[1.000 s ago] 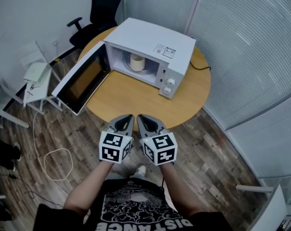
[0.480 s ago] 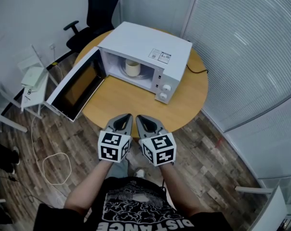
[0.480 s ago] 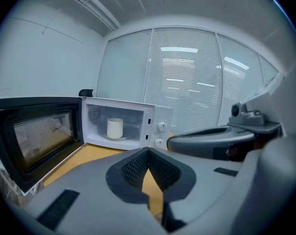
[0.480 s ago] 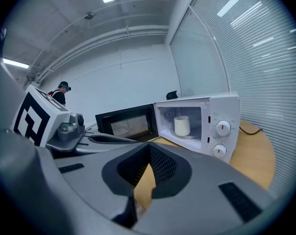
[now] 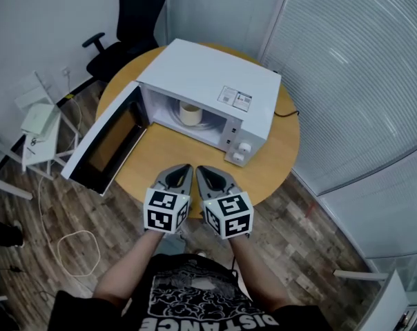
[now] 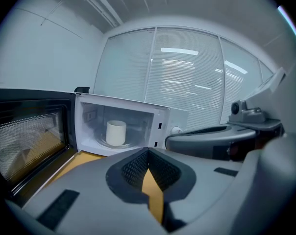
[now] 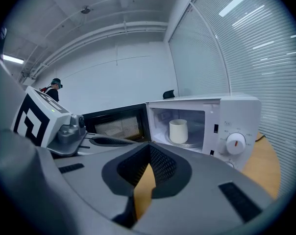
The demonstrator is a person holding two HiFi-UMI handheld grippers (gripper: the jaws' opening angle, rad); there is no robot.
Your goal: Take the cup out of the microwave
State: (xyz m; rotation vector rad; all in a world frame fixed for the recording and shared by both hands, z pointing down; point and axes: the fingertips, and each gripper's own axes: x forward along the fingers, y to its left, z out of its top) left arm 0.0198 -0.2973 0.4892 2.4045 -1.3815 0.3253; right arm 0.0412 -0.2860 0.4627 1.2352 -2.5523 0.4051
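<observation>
Presently: microwave point(image 5: 215, 81) stands on the round wooden bench point(image 5: 177, 154), far half, door point(image 5: 105, 143) swung fully open to the left. Cup point(image 5: 190, 113), pale, upright, sits inside the cavity on the glass turntable point(image 7: 189, 143), approx. centre; nothing touches it. Two knobs point(image 5: 244, 147) on the ctrl panel, right of the cavity.

Left gripper point(image 5: 183, 169) and right gripper point(image 5: 204, 171) are held side by side at the near edge of the bench, just beside each other, both aimed at the open cavity, well apart from the cup. Left gripper: fingers point(image 6: 133, 168) together at the tips, nothing between. Right gripper: fingers point(image 7: 162, 165) likewise together at the tips, nothing between. Each gripper view has the cup straight ahead beyond the tips, w/ bare bench between.

Surrounds: black office chair point(image 5: 129, 23) beyond the bench, far left; white cable point(image 5: 74, 250) looped on the wood floor point(image 5: 312, 240), near left. Blinds point(image 5: 353, 61) along the right side.
</observation>
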